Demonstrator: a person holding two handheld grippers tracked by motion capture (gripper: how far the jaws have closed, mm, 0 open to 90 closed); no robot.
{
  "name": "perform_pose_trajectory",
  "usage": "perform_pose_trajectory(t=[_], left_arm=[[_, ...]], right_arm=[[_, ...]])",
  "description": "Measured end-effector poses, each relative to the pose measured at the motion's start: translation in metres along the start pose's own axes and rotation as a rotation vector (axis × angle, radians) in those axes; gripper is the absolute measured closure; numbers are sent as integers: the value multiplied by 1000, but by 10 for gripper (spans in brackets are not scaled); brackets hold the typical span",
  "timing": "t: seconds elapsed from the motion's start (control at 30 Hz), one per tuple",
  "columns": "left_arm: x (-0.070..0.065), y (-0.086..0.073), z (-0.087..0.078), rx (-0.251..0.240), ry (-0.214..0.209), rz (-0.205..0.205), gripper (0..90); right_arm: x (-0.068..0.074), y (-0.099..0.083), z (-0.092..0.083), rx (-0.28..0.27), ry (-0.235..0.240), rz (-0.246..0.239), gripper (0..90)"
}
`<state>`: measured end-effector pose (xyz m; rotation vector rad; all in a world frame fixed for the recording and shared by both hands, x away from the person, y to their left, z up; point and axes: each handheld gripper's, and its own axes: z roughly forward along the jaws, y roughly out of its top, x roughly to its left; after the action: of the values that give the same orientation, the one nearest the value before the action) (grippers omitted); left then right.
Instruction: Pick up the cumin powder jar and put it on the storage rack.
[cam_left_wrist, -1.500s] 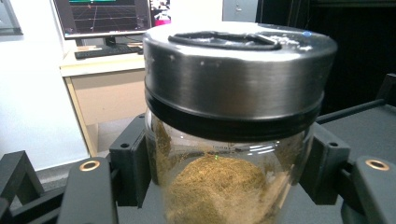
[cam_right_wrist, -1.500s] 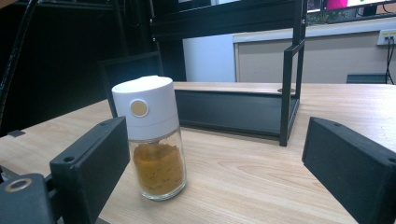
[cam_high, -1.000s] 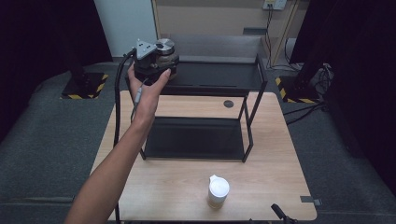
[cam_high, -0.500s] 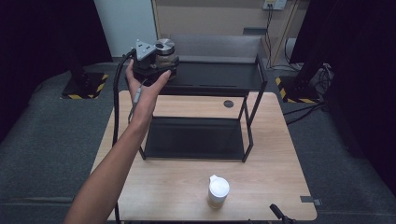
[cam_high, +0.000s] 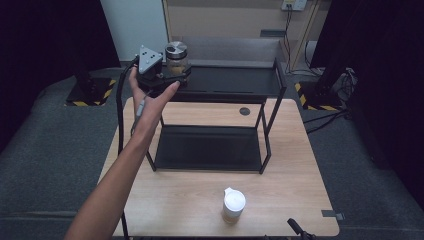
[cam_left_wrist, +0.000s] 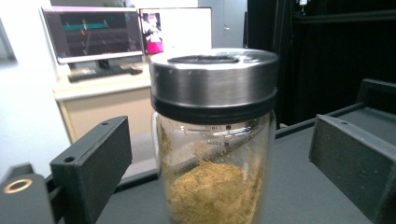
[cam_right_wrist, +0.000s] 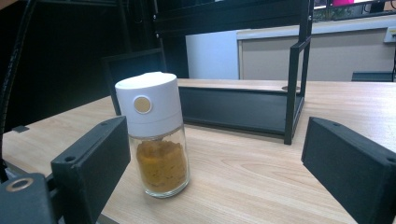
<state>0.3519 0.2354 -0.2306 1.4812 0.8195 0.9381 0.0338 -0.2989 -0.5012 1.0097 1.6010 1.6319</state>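
Flanking the steel-lidded jar (cam_left_wrist: 212, 140) untouched, left tongs (cam_left_wrist: 219, 158) just opening; right tongs (cam_right_wrist: 212, 168) agape.

Black left gripper (cam_high: 172, 80), grey triangular plate, black cable, bare forearm

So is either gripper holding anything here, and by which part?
Nothing is held. The left gripper has just opened, its jaws apart from the steel-lidded jar standing on the rack's top shelf. The right gripper is open.

Open tabletop (cam_high: 280, 195) around white-capped jar (cam_high: 233, 204); rack posts (cam_high: 263, 140) behind.
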Motion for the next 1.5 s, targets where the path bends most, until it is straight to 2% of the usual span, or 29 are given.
perform_pose_trajectory(t=[0.1,0.2,0.33,0.47,0.53,0.6,1.17,1.23,1.3,1.5], left_arm=[[-1,1,-4,-6,-6,2,24],[-4,1,-9,-29,10,9,22],[-3,3,-16,-36,2,-9,22],[-8,0,-26,-59,5,-3,23],[-9,-3,-32,-74,10,-17,24],[-11,-3,-37,-69,8,-12,25],[-17,-25,-73,-96,-29,-48,34],[-17,-23,-77,-73,-39,-38,31],[-21,-30,-83,-103,-31,-30,33],[-25,-41,-99,-99,-67,-38,38]], right_arm=[[0,0,0,0,-1,1,77],[0,2,1,1,2,0,77],[0,2,2,0,4,-3,76],[0,2,3,2,7,-3,75],[0,1,5,6,9,-1,73],[1,1,5,9,10,2,73],[2,1,8,11,17,-6,71],[2,1,8,12,18,-6,71],[2,1,8,10,18,-5,70],[3,1,9,6,24,-6,70]])
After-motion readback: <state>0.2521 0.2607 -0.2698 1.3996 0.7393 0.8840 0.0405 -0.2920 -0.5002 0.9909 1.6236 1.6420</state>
